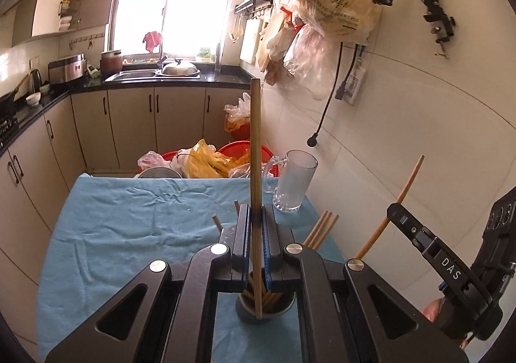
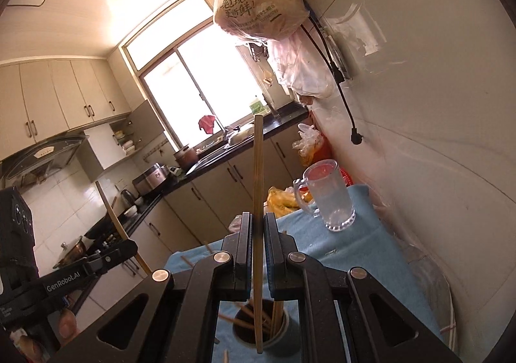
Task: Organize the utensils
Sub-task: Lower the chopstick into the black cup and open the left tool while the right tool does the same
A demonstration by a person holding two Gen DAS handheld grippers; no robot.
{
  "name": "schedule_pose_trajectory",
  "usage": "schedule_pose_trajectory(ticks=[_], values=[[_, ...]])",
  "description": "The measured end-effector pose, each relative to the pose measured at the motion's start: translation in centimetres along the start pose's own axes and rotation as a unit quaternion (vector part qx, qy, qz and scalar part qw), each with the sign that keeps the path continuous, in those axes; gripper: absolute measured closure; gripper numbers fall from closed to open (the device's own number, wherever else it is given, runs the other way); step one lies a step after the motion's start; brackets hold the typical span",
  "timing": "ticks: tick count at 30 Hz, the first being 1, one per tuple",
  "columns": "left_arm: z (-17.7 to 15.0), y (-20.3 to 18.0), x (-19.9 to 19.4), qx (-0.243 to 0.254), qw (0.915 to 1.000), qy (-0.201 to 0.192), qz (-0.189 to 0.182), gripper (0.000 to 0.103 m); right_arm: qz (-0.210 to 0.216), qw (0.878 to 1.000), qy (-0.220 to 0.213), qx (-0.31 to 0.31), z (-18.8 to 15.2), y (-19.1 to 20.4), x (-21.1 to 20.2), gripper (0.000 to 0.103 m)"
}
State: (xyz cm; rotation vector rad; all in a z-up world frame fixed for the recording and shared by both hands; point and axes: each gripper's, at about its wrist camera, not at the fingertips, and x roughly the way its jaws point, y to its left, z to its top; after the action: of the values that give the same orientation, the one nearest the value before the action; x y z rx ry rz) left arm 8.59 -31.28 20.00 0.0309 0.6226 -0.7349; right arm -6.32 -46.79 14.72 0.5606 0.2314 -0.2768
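Note:
In the left wrist view my left gripper [image 1: 256, 211] is shut on one upright wooden chopstick [image 1: 254, 143]. Its lower end hangs over a dark cup [image 1: 245, 314] that holds several chopsticks and stands on the blue cloth [image 1: 129, 217]. At the right edge of that view my right gripper [image 1: 393, 211] grips a second chopstick [image 1: 408, 185]. In the right wrist view the right gripper [image 2: 257, 217] is shut on its upright chopstick [image 2: 258, 169] above the same cup [image 2: 290, 330]. The left gripper [image 2: 130, 245] shows at the left with its chopstick [image 2: 108, 201]. A clear glass mug [image 1: 293, 182] [image 2: 332, 198] stands empty at the cloth's far right.
Ends of more chopsticks [image 1: 322, 227] stick out past my fingers. Red basins with plastic bags [image 1: 206, 163] sit beyond the table's far edge. Hanging bags [image 1: 332, 5] and a dangling cable [image 1: 325, 111] are on the tiled wall at the right. Counters line the left and back.

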Motion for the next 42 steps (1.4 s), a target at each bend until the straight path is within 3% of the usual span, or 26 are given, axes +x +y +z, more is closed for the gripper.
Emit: schedule_pose_trajectory(ticks=[11, 36, 39, 42], values=[[-1.9, 1.3, 5.1, -0.02, 0.9994, 0.027, -0.004, 0.097, -0.017, 1.0, 0.025, 0.002, -0.9, -0.8, 5.0, 0.095], [-6.0, 2.6, 6.5, -0.019, 0.9986, 0.049, 0.002, 0.096, -0.037, 0.993, 0.107, -0.019, -5.9, -1.4, 7.3, 0.093], [-6.0, 2.6, 6.3, -0.019, 0.9985, 0.052, 0.0, 0.092, -0.037, 0.994, 0.103, -0.022, -5.9, -1.2, 6.8, 0.082], [-5.9, 2.7, 5.6, -0.023, 0.9985, 0.049, -0.005, 0.076, -0.039, 0.994, 0.096, -0.027, -5.9, -1.0, 6.1, 0.081]])
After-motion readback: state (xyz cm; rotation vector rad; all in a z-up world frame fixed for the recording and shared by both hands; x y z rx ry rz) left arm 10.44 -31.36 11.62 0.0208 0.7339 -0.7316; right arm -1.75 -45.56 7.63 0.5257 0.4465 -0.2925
